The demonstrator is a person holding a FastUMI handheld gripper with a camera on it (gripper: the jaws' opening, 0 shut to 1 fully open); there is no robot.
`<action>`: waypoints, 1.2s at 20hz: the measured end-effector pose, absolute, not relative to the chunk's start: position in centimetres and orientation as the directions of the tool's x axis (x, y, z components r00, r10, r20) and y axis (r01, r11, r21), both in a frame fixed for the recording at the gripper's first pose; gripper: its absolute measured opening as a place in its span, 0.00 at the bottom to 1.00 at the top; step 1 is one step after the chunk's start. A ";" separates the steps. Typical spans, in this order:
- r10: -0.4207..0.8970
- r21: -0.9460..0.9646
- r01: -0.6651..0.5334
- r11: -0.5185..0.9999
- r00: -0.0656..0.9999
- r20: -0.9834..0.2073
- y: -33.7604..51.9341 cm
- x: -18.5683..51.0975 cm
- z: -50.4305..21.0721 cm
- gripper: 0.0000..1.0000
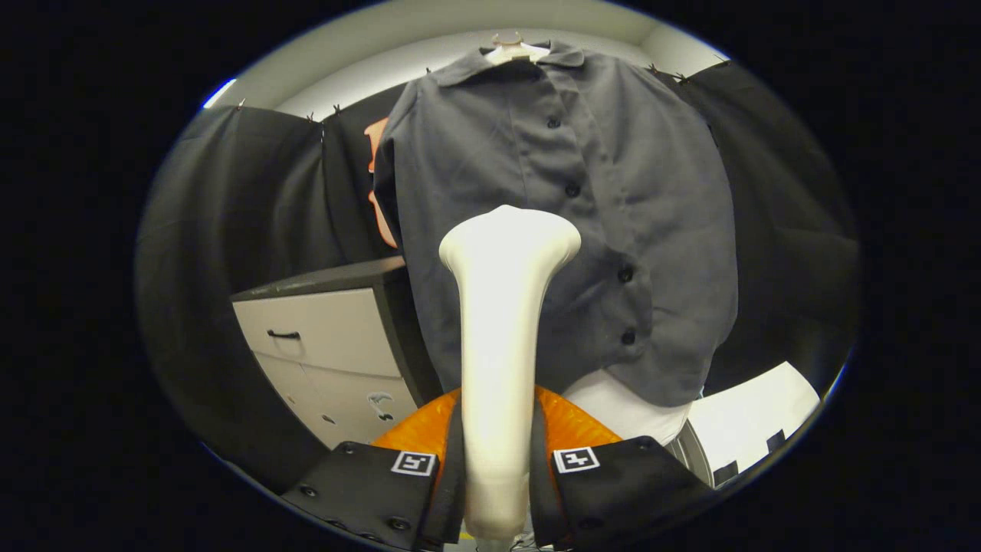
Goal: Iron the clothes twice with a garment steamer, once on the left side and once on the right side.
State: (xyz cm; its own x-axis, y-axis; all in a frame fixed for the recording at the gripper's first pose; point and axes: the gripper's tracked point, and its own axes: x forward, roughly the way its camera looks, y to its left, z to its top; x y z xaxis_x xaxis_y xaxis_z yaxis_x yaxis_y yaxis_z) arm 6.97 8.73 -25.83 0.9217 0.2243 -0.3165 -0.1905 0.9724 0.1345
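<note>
Between the two black fingers (460, 468) of the claw (497, 468) stands a white steamer (502, 337). The fingers sit close together and both press on its thin handle, one on each side. The steamer points up and ahead, and its wide flat head is at the top. Each finger has a small white square tag (414, 463) with a black block pattern on it. It has no words to read. I can see no brand name on the steamer.

Just beyond the steamer head hangs a dark grey shirt (613, 199) with black buttons (572, 189). It hangs on a pale hanger (512, 49). The steamer head is in front of the shirt's left half, near the button line. I cannot tell if it touches the cloth.

Beside the shirt is a white cabinet (322, 345) with a dark top and a black handle (283, 334).
</note>
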 end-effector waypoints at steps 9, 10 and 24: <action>0.162 0.044 -0.157 0.987 0.972 -0.170 0.9 9.4 -12.3 0.42; 0.154 0.035 -0.150 0.988 0.975 -0.158 0.2 9.8 -11.2 0.42; 0.083 0.062 -0.075 0.995 0.987 -0.134 -5.9 19.2 -6.1 0.42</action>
State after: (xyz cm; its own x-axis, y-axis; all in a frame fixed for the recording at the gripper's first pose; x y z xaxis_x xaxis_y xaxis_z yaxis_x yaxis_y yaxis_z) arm 19.19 -5.94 -6.13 0.9875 0.0828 -0.1342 -0.0751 0.9953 0.0619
